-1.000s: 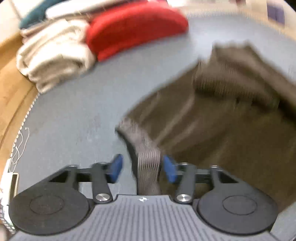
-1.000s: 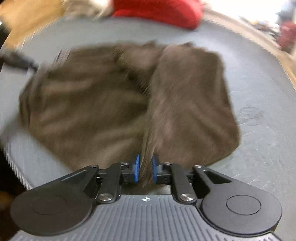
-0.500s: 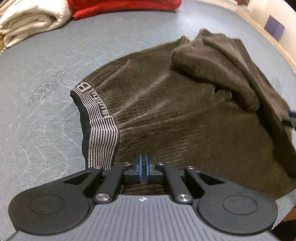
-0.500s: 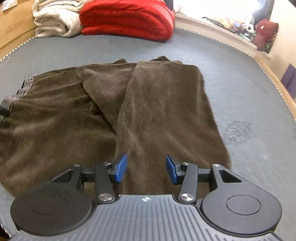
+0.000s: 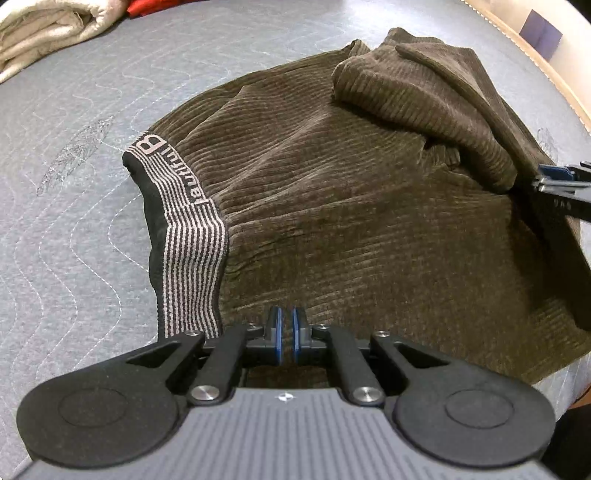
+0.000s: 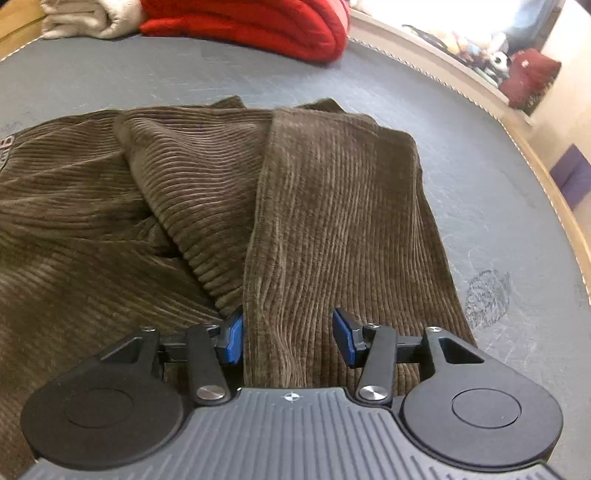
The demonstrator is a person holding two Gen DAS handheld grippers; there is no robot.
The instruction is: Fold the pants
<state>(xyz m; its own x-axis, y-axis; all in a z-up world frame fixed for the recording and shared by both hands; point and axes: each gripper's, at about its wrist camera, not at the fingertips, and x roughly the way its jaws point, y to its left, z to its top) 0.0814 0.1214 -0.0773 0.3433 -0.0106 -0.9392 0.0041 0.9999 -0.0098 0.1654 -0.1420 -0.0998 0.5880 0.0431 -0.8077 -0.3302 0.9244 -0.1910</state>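
At the mattress's [image 6: 480, 155] far end, folded red blanket [image 6: 258, 22] and cream blanket [image 5: 44, 33]. Nearer, brown corduroy pants [image 5: 332, 221] spread rumpled, striped waistband [image 5: 192, 258] at left, one leg doubled over. Left claw [image 5: 286, 334] pinched shut on fabric, open a second ago; right claw [image 6: 288, 338] parted astride a leg, just narrowing.

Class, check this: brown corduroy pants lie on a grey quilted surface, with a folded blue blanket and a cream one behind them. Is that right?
One detail is wrong: the blanket beside the cream one is red, not blue, as the right wrist view shows. The brown corduroy pants do lie on the grey quilted surface.
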